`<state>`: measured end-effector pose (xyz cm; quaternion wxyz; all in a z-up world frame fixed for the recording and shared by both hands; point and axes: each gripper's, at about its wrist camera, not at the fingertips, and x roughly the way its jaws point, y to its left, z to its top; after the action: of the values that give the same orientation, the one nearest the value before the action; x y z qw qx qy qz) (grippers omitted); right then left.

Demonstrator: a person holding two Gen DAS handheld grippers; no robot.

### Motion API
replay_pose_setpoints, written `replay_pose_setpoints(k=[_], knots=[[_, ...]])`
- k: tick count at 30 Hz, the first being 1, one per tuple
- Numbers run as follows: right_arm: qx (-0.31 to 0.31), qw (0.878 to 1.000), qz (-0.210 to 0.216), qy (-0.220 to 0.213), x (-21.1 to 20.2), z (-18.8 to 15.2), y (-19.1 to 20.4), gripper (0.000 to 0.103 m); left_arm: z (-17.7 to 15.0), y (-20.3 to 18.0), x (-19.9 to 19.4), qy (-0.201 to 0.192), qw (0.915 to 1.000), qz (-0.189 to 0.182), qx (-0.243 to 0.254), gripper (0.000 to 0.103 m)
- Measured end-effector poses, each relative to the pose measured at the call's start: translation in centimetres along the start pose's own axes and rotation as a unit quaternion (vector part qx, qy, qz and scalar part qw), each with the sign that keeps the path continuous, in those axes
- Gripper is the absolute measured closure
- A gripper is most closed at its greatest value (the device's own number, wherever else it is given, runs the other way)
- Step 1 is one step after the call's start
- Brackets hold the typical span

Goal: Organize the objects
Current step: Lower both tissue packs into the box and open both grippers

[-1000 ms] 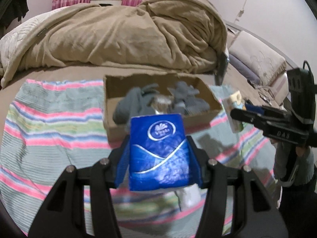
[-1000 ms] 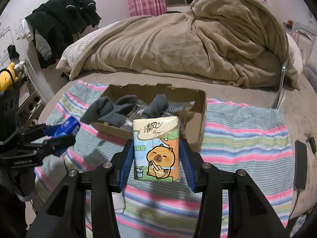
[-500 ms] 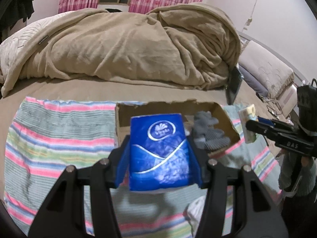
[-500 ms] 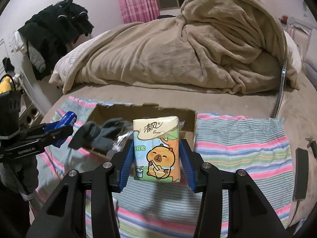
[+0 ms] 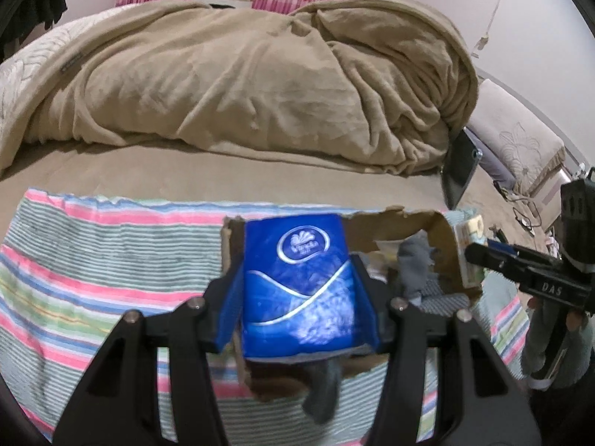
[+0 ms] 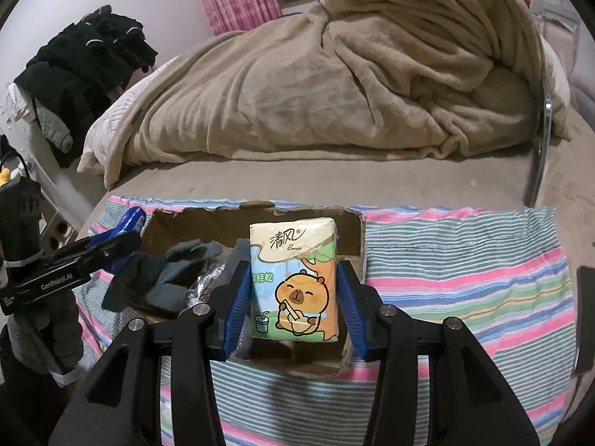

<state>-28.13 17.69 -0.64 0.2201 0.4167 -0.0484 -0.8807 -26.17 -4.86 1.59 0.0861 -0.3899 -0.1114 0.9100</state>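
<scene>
My left gripper (image 5: pixel 297 297) is shut on a blue tissue pack (image 5: pixel 297 282) and holds it over the left end of an open cardboard box (image 5: pixel 442 238). My right gripper (image 6: pixel 293 293) is shut on a yellow tissue pack with a cartoon capybara (image 6: pixel 293 278), held over the right end of the same box (image 6: pixel 353 230). Grey socks (image 6: pixel 174 275) lie in the box; one sock (image 5: pixel 323 390) hangs over its near wall. The right gripper also shows in the left wrist view (image 5: pixel 479 256), and the left gripper in the right wrist view (image 6: pixel 126 238).
The box stands on a striped cloth (image 6: pixel 465 260) spread on a bed. A heaped tan blanket (image 5: pixel 241 74) fills the far side. A dark tablet (image 5: pixel 459 171) leans at the right. Black clothes (image 6: pixel 81 59) hang at the left. A dark flat device (image 6: pixel 585 308) lies at the cloth's right edge.
Both grippers have moved forward with their packs, from in front of the box to over it. The box now lies right under the fingers in both views.
</scene>
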Motion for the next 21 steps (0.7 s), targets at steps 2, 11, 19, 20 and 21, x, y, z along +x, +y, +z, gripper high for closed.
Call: replay_pose_setpoints(k=[2,11,19,20,21], knots=[[0.002,1.0,0.0,0.007,0.5,-0.2,-0.2,0.054,0.1,0.1,0.6,0.003,1.0,0.001,-0.002,0.049],[0.012,1.0,0.009,0.008,0.9,-0.6,-0.7,0.039,0.1,0.0,1.7,0.022,0.9997,0.01,0.002,0.043],[0.003,1.0,0.005,-0.008,-1.0,-0.8,0.3,0.03,0.3,-0.1,-0.2,0.007,0.9999,0.011,-0.003,0.026],[0.001,1.0,0.006,-0.007,-1.2,-1.0,0.5,0.03,0.3,-0.1,-0.5,0.005,0.9999,0.01,-0.003,0.026],[0.0,1.0,0.007,-0.007,-1.4,-1.2,0.8,0.03,0.2,-0.2,-0.8,0.004,0.9999,0.01,-0.002,0.026]])
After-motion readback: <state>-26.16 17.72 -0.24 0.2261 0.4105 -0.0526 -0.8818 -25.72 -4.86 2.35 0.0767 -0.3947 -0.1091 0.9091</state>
